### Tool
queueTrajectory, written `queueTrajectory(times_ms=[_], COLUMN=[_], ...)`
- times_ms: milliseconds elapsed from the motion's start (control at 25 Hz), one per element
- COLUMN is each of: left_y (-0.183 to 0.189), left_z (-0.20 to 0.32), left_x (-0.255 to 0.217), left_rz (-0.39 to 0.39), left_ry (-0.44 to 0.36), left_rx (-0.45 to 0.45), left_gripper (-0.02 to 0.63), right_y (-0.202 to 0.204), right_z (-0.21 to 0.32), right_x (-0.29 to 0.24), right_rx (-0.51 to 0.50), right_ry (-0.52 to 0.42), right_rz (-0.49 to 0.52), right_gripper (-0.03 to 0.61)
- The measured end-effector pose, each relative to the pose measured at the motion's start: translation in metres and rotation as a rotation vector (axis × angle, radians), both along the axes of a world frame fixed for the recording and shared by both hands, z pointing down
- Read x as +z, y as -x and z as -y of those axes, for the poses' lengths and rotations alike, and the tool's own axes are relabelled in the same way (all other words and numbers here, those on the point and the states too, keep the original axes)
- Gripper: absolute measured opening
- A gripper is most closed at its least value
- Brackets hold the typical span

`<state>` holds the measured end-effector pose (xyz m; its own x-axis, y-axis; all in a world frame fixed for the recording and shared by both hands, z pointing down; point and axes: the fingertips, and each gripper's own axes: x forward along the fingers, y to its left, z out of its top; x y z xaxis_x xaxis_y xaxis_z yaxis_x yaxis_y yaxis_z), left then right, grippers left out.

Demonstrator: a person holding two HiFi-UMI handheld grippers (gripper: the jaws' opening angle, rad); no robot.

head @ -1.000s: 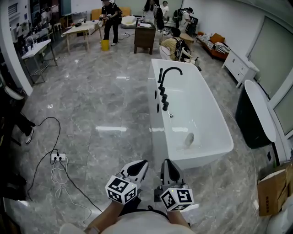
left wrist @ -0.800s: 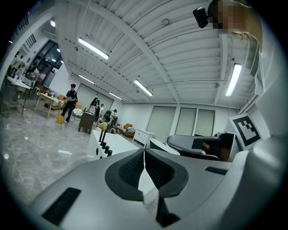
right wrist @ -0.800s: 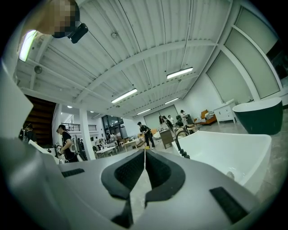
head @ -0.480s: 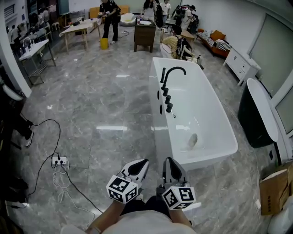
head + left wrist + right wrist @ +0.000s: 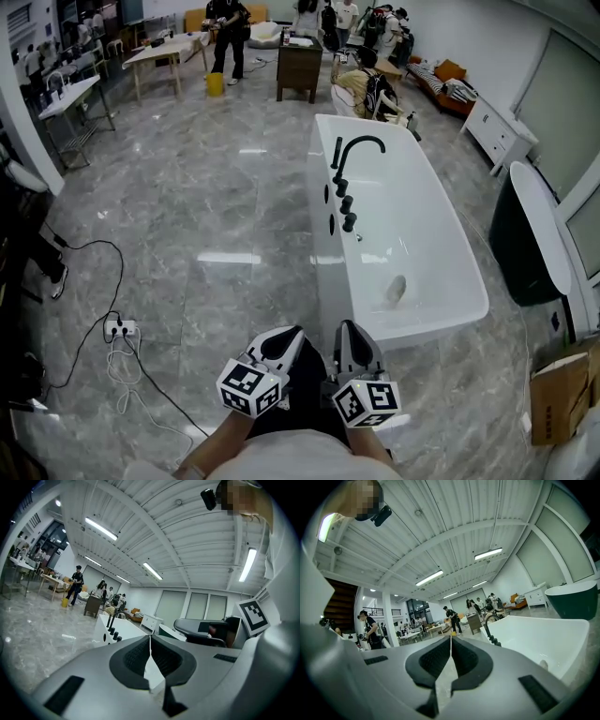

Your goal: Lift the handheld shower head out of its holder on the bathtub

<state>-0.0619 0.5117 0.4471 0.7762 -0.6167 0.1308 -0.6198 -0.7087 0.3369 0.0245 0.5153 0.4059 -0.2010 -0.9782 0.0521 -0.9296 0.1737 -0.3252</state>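
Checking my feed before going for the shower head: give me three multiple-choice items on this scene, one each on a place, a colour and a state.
1. In the head view, where on the white freestanding bathtub does the black curved metal tap stand?
A. its left rim
B. its near end
C. its right rim
2. What colour is the small plastic bucket far off?
A. red
B. yellow
C. blue
3. How do the left tongs and right tongs stand?
A. both open
B. holding a hose
C. both shut, empty
Answers: 1 A, it rises from that rim; 2 B, it shows bright yellow; 3 C, each gripper view shows them closed together, nothing between.
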Motion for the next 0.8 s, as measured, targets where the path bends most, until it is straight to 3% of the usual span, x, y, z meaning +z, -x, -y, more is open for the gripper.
queueTrajectory(times_ms=[440, 800], left_y=[0.004, -0.017], left_z=[0.081, 0.159], left_x=[0.007, 0.008], left_rz=[0.012, 0.01], left_ry=[0.007, 0.017], left_rx=[-0.073, -0.063], left_gripper=[0.014, 0.014], right_y=[-0.006, -0.021], right_z=[0.088, 0.172], right_x=[0.006, 0.01], right_rx=[-0.033, -0.042], right_ry=[-0.004, 0.011], right_rz=[0.005, 0.005], right_gripper=[0.018, 0.018])
